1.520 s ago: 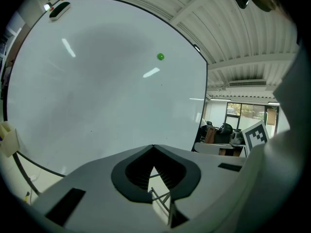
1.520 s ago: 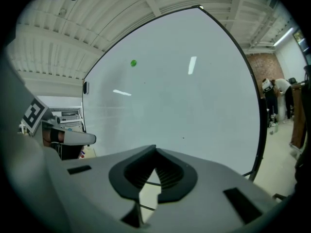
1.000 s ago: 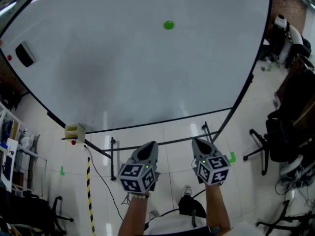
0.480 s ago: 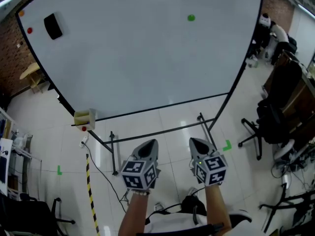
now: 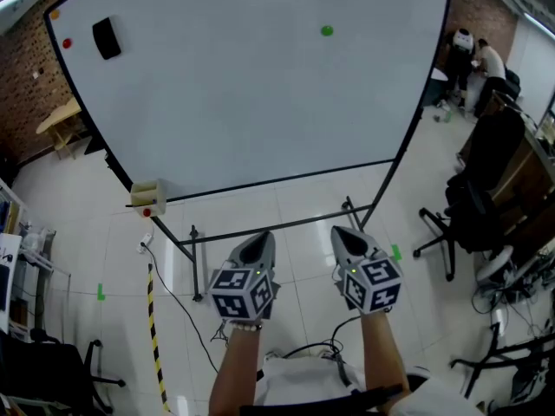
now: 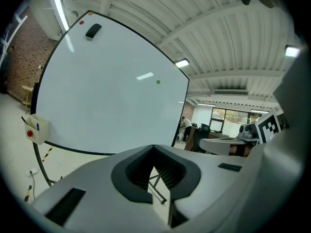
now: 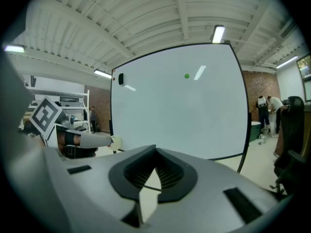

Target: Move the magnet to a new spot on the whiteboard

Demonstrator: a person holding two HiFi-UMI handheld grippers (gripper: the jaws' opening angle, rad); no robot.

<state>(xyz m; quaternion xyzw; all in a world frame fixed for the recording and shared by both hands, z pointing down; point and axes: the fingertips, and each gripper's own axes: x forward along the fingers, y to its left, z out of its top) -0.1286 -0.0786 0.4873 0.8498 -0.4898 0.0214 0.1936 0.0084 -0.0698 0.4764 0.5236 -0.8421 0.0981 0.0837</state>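
A small green magnet [image 5: 326, 31] sticks high on the big whiteboard [image 5: 243, 102]; it also shows as a green dot in the left gripper view [image 6: 158, 82] and the right gripper view [image 7: 186, 75]. My left gripper [image 5: 258, 248] and right gripper [image 5: 345, 239] hang side by side low in the head view, well short of the board. Both are shut, jaw tips together, with nothing between them. Each points up toward the whiteboard [image 6: 107, 101] [image 7: 180, 106].
A black eraser [image 5: 106, 37] and a red magnet [image 5: 68, 43] sit at the board's upper left. A small tray [image 5: 147, 196] hangs on the lower left of its frame. Office chairs [image 5: 477, 206] and people [image 5: 473, 59] are at the right. Yellow-black tape [image 5: 154, 336] marks the floor.
The view has pulled back from the board: the whole whiteboard with its top-left corner now shows, and the green magnet sits further right. Both grippers stay shut and keep their places.
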